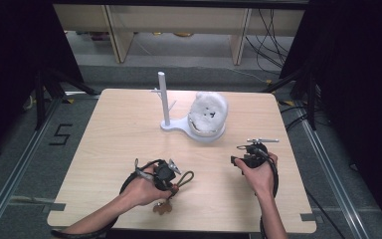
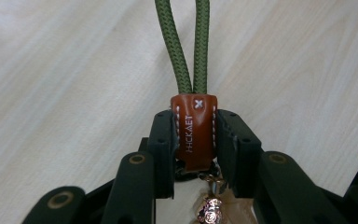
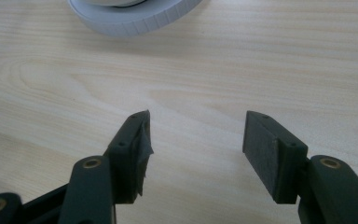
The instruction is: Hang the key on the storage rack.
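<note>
Left gripper (image 2: 196,140) pinches the brown tab (image 2: 195,133) of a green loop (image 1: 185,179), pointing fwd-right. Stand (image 1: 164,99) is far ahead, maybe the goal. Right gripper (image 3: 196,154) is nearer it, jaws wide, empty.

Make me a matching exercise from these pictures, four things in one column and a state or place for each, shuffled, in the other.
1. brown leather tab with a green braided cord loop
2. right gripper
3. white stand with an upright peg
4. fluffy white plush

A. jaws apart, nothing between them
B. clamped between the left gripper's jaws
C. rests on the stand's round base
D. rises at the table's far middle

Pairs: 1-B, 2-A, 3-D, 4-C
</note>
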Available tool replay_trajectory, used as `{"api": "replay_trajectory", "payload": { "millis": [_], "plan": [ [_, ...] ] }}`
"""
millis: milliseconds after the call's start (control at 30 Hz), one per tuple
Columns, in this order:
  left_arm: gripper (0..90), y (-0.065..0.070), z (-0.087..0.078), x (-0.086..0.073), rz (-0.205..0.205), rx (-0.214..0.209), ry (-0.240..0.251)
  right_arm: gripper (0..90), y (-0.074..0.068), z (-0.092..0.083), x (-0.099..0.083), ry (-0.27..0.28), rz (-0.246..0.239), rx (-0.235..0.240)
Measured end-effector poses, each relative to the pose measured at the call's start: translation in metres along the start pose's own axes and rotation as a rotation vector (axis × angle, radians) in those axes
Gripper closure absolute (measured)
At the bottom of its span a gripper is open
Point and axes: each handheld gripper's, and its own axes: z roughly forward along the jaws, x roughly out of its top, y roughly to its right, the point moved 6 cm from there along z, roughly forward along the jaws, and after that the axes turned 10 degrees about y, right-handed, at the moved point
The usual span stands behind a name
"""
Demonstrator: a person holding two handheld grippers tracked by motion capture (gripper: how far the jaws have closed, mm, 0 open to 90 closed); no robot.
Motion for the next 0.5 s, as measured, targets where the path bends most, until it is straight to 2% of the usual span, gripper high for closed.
{"api": "replay_trajectory", "payload": {
  "millis": [33,67,133,267,333,367,433,500],
  "plan": [
    [67.9,0.0,0.0,0.001,-0.029,0.005,0.045,42.8,0.0,-0.002,0.0,-0.011,-0.001,-0.012],
    [67.9,0.001,-0.002,0.002,-0.045,0.006,0.069,42.8,0.001,-0.002,0.0,-0.009,-0.004,-0.014],
    [68.0,-0.004,-0.009,0.002,-0.038,0.012,0.098,42.8,-0.001,0.001,0.0,0.01,0.009,-0.007],
    [68.3,-0.011,-0.018,0.001,-0.041,0.026,0.146,42.8,-0.001,-0.001,0.0,0.003,0.004,-0.006],
    [68.4,-0.012,-0.02,0.001,-0.071,0.037,0.193,42.8,0.0,0.0,0.0,0.004,0.001,-0.016],
    [68.7,-0.013,-0.021,0.001,-0.075,0.042,0.219,42.8,0.001,0.0,0.0,0.003,-0.009,-0.022],
    [68.7,-0.015,-0.025,0.002,-0.081,0.051,0.246,42.8,-0.001,-0.001,0.0,0.006,0.003,-0.008],
    [68.8,-0.018,-0.029,0.004,-0.106,0.06,0.298,42.8,0.0,-0.002,0.0,0.001,-0.001,-0.017]
  ]
}}
